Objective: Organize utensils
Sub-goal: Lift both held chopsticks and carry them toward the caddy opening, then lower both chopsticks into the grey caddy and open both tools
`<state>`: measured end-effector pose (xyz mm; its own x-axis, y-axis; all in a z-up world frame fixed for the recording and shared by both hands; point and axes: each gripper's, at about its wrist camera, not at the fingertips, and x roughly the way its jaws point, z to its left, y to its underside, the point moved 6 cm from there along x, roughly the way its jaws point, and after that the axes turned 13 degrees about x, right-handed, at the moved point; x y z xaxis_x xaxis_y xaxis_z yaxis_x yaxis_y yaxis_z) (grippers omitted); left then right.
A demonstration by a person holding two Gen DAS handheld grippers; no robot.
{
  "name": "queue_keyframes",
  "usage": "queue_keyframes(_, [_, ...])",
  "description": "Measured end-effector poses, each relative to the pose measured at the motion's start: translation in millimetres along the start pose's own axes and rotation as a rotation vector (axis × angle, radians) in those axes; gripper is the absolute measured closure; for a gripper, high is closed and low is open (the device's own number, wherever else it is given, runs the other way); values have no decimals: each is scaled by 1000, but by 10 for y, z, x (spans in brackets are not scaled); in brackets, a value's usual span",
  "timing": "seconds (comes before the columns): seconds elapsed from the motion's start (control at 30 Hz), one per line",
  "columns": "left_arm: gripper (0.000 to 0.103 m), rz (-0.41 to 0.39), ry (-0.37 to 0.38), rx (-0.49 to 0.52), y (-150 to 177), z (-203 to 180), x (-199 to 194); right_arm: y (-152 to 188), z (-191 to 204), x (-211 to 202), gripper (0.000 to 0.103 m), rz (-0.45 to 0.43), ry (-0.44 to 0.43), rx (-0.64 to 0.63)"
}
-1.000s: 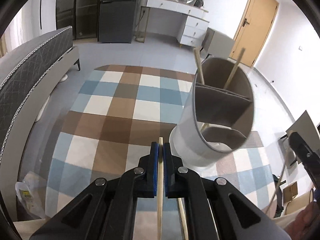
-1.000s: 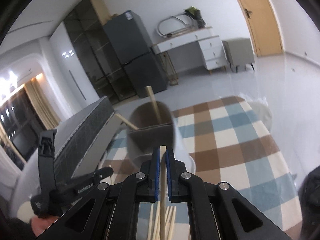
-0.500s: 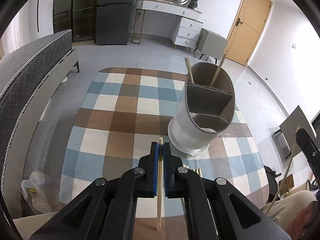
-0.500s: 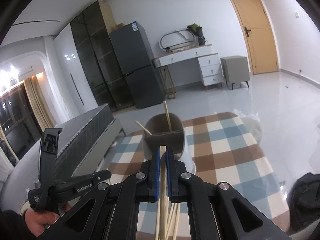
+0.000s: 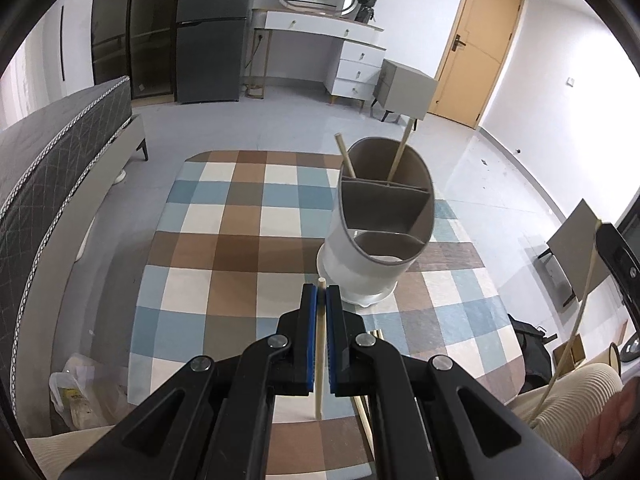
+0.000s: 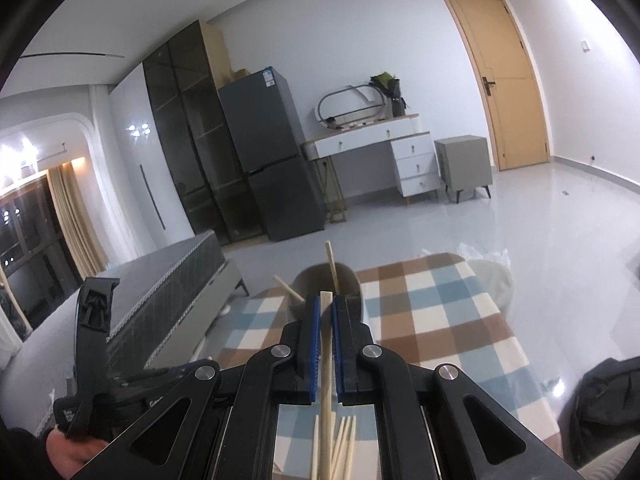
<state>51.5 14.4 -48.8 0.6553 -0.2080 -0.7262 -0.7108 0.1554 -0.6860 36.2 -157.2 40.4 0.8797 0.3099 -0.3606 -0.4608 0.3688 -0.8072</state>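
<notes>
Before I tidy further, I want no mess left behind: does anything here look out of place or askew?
Yes. Several loose chopsticks lie scattered on the checked rug instead of in the holder. The two chopsticks already in its back compartment lean apart, splayed. Nothing looks spilled or broken.

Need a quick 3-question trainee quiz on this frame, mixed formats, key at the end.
1. True or false: the left gripper is shut on a chopstick.
2. How many chopsticks already stand in the utensil holder? A) none B) two C) five
3. Fill in: the holder's far compartment has chopsticks; the near compartment looks ____.

Key: 1 true; 2 B; 3 empty
</notes>
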Motion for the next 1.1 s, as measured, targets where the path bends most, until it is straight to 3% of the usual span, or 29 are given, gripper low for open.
queue_keyframes(0.5, [103, -73, 56, 27, -404, -105, -317, -249, 46, 244, 98, -20, -26, -7])
queue_keyframes(0.93, [103, -230, 115, 14, -1408, -107, -827, -1002, 364, 639, 98, -123, -92, -41])
queue_keyframes(1.1, [103, -274, 135, 31, -1765, -109, -821, -1300, 450, 912, 98, -188, -101, -33])
